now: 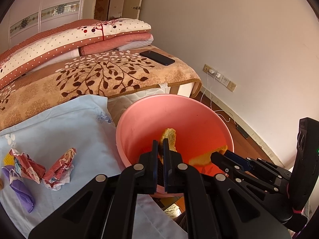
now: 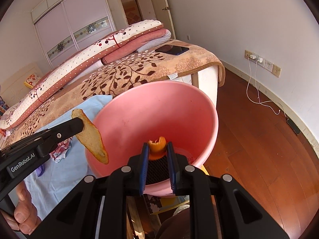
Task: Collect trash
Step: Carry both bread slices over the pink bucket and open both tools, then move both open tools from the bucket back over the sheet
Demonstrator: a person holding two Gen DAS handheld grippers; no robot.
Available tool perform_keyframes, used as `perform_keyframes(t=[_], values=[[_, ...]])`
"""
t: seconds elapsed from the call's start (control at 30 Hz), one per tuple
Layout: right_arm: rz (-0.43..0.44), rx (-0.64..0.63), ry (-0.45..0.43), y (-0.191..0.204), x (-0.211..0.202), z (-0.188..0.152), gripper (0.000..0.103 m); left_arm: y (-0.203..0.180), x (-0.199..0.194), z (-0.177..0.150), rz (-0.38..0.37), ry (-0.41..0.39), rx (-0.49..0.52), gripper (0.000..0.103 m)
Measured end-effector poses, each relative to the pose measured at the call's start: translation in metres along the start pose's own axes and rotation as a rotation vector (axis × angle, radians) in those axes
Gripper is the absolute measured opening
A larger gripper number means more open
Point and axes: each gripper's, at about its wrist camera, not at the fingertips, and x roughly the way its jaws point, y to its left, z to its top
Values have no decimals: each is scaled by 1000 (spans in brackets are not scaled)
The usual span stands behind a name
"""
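A pink plastic basin point(image 1: 151, 117) point(image 2: 155, 107) stands at the bed's edge. My left gripper point(image 1: 161, 145) is shut on a long piece of orange peel point(image 1: 170, 139) and holds it over the basin; it shows from the side in the right wrist view point(image 2: 78, 124), with the peel point(image 2: 91, 137) hanging at the basin's left rim. My right gripper point(image 2: 157, 149) is shut on a curled orange peel piece point(image 2: 157, 146) above the basin; it shows in the left wrist view point(image 1: 218, 155) with its peel point(image 1: 205, 156). Crumpled red wrappers point(image 1: 57, 167) and a purple wrapper point(image 1: 20, 189) lie on the light blue cloth point(image 1: 69, 131).
A bed with a brown leaf-pattern blanket point(image 1: 95, 75) and folded quilts point(image 1: 79, 37) lies behind the basin. A black phone point(image 1: 157, 57) rests on the blanket. Wall sockets with chargers and a trailing cable point(image 2: 257, 83) are on the right, above the wooden floor point(image 2: 259, 149).
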Motion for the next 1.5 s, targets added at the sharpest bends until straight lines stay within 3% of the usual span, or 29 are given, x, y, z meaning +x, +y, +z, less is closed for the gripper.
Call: perform_keyframes(t=[0.2, 0.27, 0.33, 0.37, 0.8, 1.5], values=[[-12, -6, -11, 0, -2, 1, 20, 2, 2, 0, 0, 25, -5, 5], [-19, -8, -20, 0, -3, 0, 27, 3, 2, 0, -2, 26, -7, 10], [-22, -12, -24, 1, -4, 1, 28, 3, 2, 0, -4, 23, -12, 25], [-24, -14, -25, 1, -4, 1, 29, 3, 1, 0, -6, 21, -15, 25], [-48, -42, -64, 12, -15, 3, 41, 13, -17, -1, -15, -6, -51, 26], [-33, -162, -104, 69, -39, -2, 45, 66, -75, -20, 55, -68, -151, 26]])
